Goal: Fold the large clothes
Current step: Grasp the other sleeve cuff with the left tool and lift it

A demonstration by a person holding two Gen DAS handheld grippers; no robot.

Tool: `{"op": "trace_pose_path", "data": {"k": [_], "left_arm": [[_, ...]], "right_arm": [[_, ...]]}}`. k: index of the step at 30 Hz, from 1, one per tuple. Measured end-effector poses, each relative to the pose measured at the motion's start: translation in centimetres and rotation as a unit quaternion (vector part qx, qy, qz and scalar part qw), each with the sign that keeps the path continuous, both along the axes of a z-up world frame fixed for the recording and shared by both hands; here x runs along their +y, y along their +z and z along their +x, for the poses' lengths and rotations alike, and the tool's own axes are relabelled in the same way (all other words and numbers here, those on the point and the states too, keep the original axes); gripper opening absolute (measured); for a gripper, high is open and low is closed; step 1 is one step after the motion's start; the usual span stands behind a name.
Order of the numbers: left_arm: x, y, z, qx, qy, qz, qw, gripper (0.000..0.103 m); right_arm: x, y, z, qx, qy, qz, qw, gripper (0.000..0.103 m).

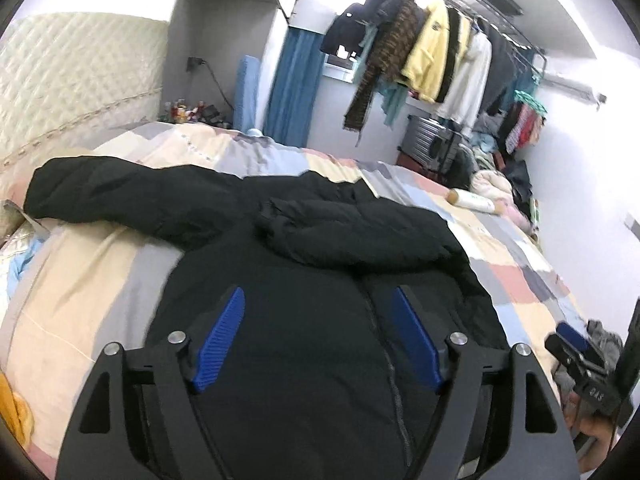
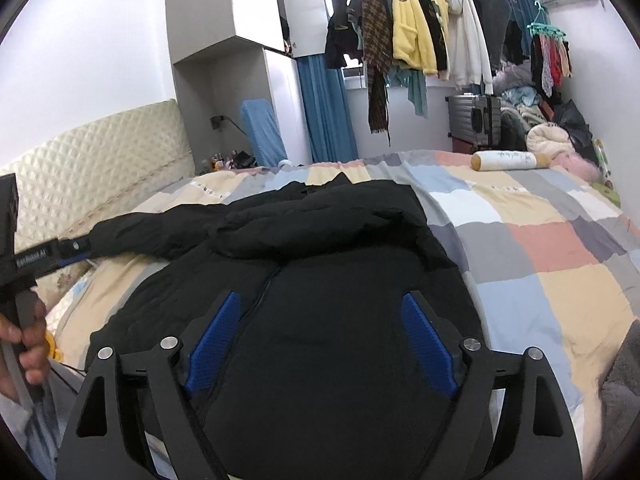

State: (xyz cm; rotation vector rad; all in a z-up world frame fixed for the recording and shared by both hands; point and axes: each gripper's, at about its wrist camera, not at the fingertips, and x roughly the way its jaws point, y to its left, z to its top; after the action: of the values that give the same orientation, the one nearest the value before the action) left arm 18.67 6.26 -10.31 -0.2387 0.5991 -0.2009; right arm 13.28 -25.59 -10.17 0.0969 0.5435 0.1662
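A large black padded jacket (image 1: 304, 264) lies on the bed, zip side up, one sleeve folded across its chest and the other sleeve (image 1: 112, 196) stretched out to the left. It also shows in the right wrist view (image 2: 332, 280). My left gripper (image 1: 320, 300) is open and empty, hovering over the jacket's lower body. My right gripper (image 2: 322, 308) is open and empty over the same part, a little to the right. The right gripper shows at the left wrist view's right edge (image 1: 576, 344); the left gripper shows at the right wrist view's left edge (image 2: 48, 258).
The bed has a patchwork quilt (image 2: 552, 240) of pastel squares and a padded cream headboard (image 2: 100, 168) on the left. A cylindrical bolster (image 2: 508, 160) lies at the far side. A rail of hanging clothes (image 2: 420, 28), a suitcase (image 2: 474, 120) and piled laundry stand beyond the bed.
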Motion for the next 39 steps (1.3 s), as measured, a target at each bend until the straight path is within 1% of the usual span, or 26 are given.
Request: {"op": "trace_pose_path", "data": {"k": [2,4,5,6,8,9,11,12,14,16,18,19,24,25,26,27,28,29,31,33,34,35,37,39], "left_arm": [[2.2,0.7,1.4,0.010,0.015,-0.012,0.9998,0.077],[5.0,1.6,3.1,0.015,0.034,-0.029,0.9989,0.077],[6.4,2.0,3.9,0.016,0.044,-0.032,0.9984,0.077],[7.6,2.3,4.6,0.019,0.053,-0.034,0.9978,0.077],[11.6,3.4,6.9,0.025,0.085,-0.040,0.9953,0.077],[12.7,3.7,7.4,0.025,0.097,-0.038,0.9943,0.078],[16.9,4.4,9.4,0.029,0.140,-0.037,0.9891,0.079],[18.8,4.5,10.1,0.032,0.154,-0.046,0.9865,0.080],[22.4,4.2,11.5,0.042,0.176,-0.078,0.9803,0.082],[24.8,3.5,12.4,0.038,0.196,-0.077,0.9767,0.084],[27.0,2.2,13.3,0.043,0.217,-0.069,0.9727,0.086],[28.6,0.7,14.0,0.053,0.233,-0.074,0.9681,0.086],[34.1,-5.9,15.6,0.076,0.279,-0.159,0.9441,0.086],[35.2,-7.5,16.0,0.080,0.289,-0.178,0.9371,0.086],[35.8,-8.4,16.3,0.082,0.294,-0.189,0.9333,0.086],[36.7,-9.6,16.6,0.082,0.301,-0.205,0.9276,0.086],[37.8,-11.1,17.0,0.077,0.309,-0.228,0.9199,0.086],[38.6,-11.8,17.2,0.075,0.313,-0.238,0.9163,0.086],[40.0,-13.9,18.1,0.073,0.329,-0.256,0.9058,0.086],[40.7,-15.1,18.9,0.074,0.341,-0.267,0.8984,0.085],[41.1,-15.9,19.4,0.071,0.346,-0.277,0.8934,0.085],[41.4,-16.3,19.7,0.064,0.348,-0.287,0.8902,0.085],[41.8,-16.9,20.2,0.049,0.350,-0.300,0.8860,0.085],[42.0,-17.2,20.7,0.044,0.355,-0.306,0.8825,0.085]], "right_arm": [[0.1,-0.1,0.4,-0.001,0.003,0.006,1.000,0.095],[0.1,-0.3,0.5,0.002,0.004,0.006,1.000,0.101],[0.1,-0.5,0.5,0.004,0.004,0.006,1.000,0.102],[0.1,-0.6,0.8,0.008,0.003,0.008,1.000,0.102],[-0.1,-0.9,0.9,0.015,0.004,0.017,1.000,0.102],[-0.1,-1.0,0.7,0.017,0.004,0.019,1.000,0.102],[-0.1,-1.1,0.9,0.020,0.000,0.018,1.000,0.103],[-0.2,-1.2,0.9,0.020,-0.001,0.017,1.000,0.103],[0.0,-1.4,1.1,0.023,-0.001,0.015,1.000,0.103],[0.2,-1.6,1.2,0.027,-0.003,0.010,1.000,0.103],[0.6,-1.9,1.5,0.033,-0.004,0.004,0.999,0.103],[0.7,-2.0,1.7,0.036,-0.005,0.002,0.999,0.103],[1.4,-2.3,2.6,0.049,-0.009,0.000,0.999,0.103],[1.6,-2.4,2.9,0.052,-0.009,-0.001,0.999,0.103],[1.7,-2.5,3.1,0.055,-0.010,-0.002,0.998,0.103],[1.8,-2.7,3.4,0.059,-0.012,-0.003,0.998,0.103],[2.0,-2.9,3.7,0.064,-0.014,-0.005,0.998,0.103],[2.2,-3.1,4.0,0.070,-0.015,-0.007,0.997,0.103],[2.4,-3.6,4.8,0.082,-0.017,-0.006,0.996,0.103],[2.6,-4.0,5.5,0.092,-0.019,-0.006,0.996,0.103],[2.6,-4.2,5.8,0.096,-0.020,-0.006,0.995,0.103],[2.7,-4.3,6.1,0.098,-0.020,-0.005,0.995,0.103],[3.0,-4.5,6.7,0.103,-0.022,-0.004,0.994,0.103],[3.3,-4.6,7.3,0.107,-0.022,-0.008,0.994,0.103]]}}
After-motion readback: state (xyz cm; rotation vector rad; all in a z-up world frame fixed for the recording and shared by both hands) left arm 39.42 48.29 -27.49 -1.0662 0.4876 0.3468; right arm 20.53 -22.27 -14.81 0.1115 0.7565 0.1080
